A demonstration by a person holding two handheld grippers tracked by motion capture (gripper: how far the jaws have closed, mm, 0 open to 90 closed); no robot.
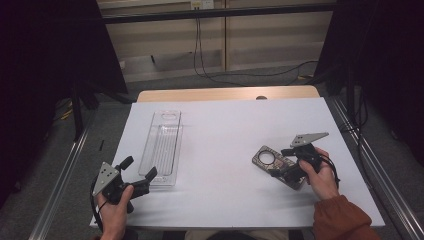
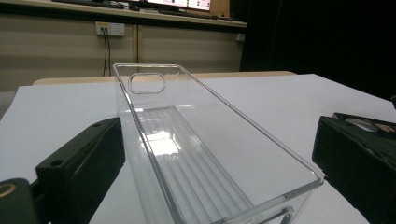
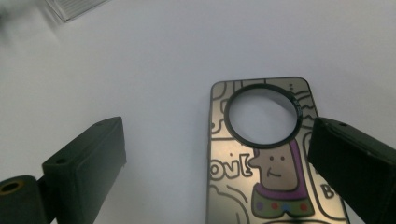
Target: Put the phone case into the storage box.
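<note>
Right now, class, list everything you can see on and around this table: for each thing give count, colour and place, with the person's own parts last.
Clear plastic tray: one, transparent, left half of the table, long side running away from the person, empty.
Phone case: one, grey with a cartoon figure and a round hole, right half of the table, lying flat.
White sheet: one, white, covering the table.
Table: one, pale wood, edge showing at the far side.
Cables: several, black, on the floor and wall behind.
Left tongs: one, black, open, at the tray's near end.
Right tongs: one, black, open, over the phone case.
Hands: two, near edge.
</note>
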